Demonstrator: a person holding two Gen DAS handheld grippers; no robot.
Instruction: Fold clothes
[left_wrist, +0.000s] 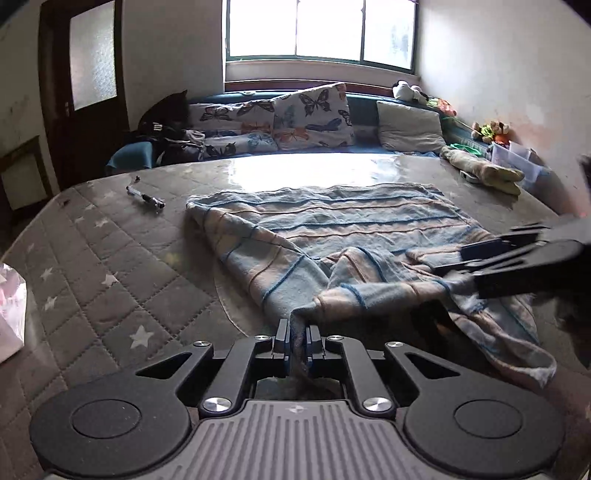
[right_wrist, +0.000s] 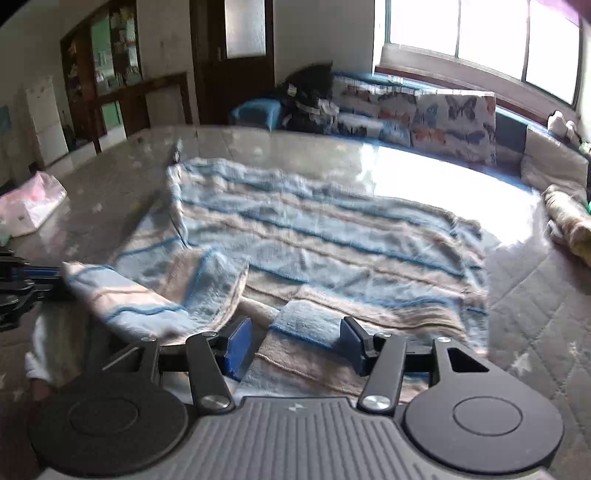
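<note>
On the bed (left_wrist: 92, 280) the striped garment (left_wrist: 332, 225) lies crosswise; the left hand-held gripper (left_wrist: 297, 341) pinches its near corner, while the right hand-held gripper (right_wrist: 295, 339) hangs spread over the near edge.

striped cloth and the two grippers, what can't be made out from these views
- Left wrist view: the right gripper is motion-blurred and cut off by the right edge, so its jaw state is unclear there.
- Left wrist view: the left gripper pinches the striped cloth; the pinched corner is hidden between its fingers.
- Right wrist view: the whole scene is blurred; the cloth's type cannot be told.
</note>
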